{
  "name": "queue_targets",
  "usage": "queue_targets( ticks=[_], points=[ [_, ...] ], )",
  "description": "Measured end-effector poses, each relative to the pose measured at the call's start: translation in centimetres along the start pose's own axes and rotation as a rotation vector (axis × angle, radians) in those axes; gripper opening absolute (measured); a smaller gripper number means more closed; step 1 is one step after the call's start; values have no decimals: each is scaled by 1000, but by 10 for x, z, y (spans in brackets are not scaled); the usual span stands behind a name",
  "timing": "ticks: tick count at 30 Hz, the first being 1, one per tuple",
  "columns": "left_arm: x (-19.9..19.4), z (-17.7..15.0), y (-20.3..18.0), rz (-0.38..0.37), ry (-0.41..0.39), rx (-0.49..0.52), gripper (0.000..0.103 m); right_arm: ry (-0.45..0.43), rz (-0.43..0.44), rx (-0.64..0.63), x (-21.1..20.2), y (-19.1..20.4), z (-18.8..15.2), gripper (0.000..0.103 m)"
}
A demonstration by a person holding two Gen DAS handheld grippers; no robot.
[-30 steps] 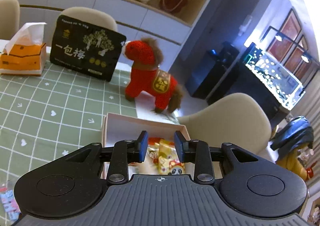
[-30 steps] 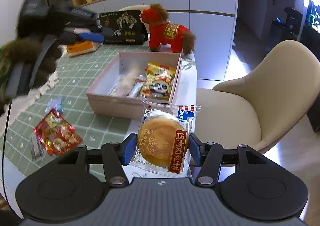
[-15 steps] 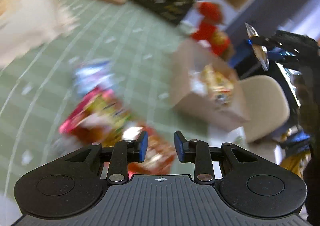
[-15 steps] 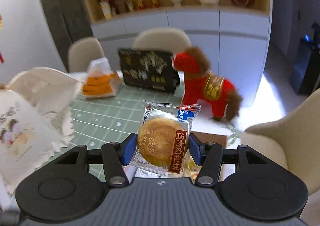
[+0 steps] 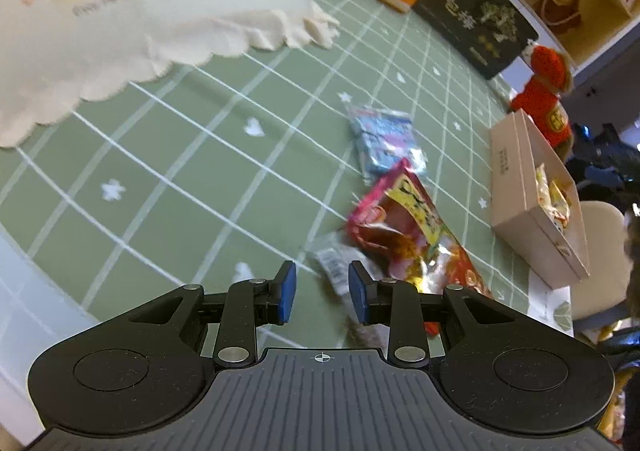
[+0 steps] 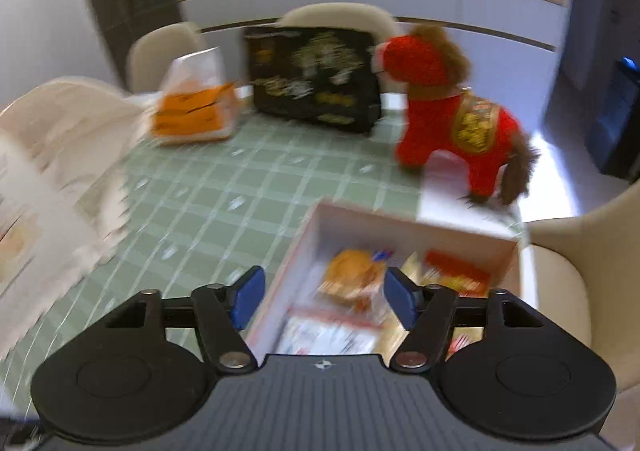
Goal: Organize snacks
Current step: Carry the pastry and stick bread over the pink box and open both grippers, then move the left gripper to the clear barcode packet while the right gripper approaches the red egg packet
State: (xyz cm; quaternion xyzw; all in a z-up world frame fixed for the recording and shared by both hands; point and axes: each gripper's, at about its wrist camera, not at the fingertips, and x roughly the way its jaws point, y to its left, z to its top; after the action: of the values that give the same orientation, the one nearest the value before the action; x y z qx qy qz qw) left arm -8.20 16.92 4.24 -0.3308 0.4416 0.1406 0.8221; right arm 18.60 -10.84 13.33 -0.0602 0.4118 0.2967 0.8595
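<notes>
In the left wrist view my left gripper [image 5: 322,291] hangs low over the green checked tablecloth [image 5: 180,171], its jaws a narrow gap apart with nothing between them. Just beyond its tips lie a small clear packet [image 5: 334,269], a red snack bag [image 5: 404,227] and a blue packet [image 5: 384,143]. The beige box [image 5: 516,187] stands to their right. In the right wrist view my right gripper [image 6: 324,299] is over the box [image 6: 400,219] with its jaws opening. The round pastry packet [image 6: 354,279] lies loose in the box below, untouched by the pads, beside a yellow-red snack [image 6: 456,275].
A red plush horse [image 6: 452,119], a black pouch [image 6: 316,83] and an orange tissue box [image 6: 196,115] stand at the back of the table. A white scalloped paper bag [image 5: 140,3] fills the left. A beige chair [image 6: 580,251] stands by the table's right edge.
My left gripper swung from above the box down to the loose packets. My right gripper carried the pastry packet over the box, its jaws widened and the packet dropped in.
</notes>
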Motion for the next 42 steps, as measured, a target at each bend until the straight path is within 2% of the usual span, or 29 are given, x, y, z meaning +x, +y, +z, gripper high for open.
queue_targets(
  ticks=[4,7,11,13,16,20,21,27,31,35,39,42],
  points=[
    [16,-4,-16,-38,27,24,33,114,119,-88,1,41,-52,77],
    [21,-7,-29,-26,30,65,33,208,211,-171,15,79,-94,77],
    [21,-9,-36,17,39,102,33,201,165,-346,31,124,-127,77],
    [19,-10,-38,39,43,116,33,211,179,-370,35,131,-131,77],
    [19,-11,-40,57,44,114,33,202,198,-352,34,126,-130,77],
    [25,-9,-48,90,39,132,33,201,204,-282,25,104,-131,61],
    [27,-9,-52,96,37,145,34,201,196,-262,22,97,-131,59],
    [39,-3,-72,130,32,266,35,200,158,-180,13,66,-140,59],
    [45,-10,-87,175,34,398,38,192,139,-199,6,63,-144,62],
    [44,-16,-88,200,32,476,43,179,124,-236,6,69,-145,69],
    [39,-17,-81,257,21,487,51,183,130,-240,11,73,-145,73],
    [36,-13,-75,264,21,444,49,190,136,-240,14,77,-147,74]
  ],
)
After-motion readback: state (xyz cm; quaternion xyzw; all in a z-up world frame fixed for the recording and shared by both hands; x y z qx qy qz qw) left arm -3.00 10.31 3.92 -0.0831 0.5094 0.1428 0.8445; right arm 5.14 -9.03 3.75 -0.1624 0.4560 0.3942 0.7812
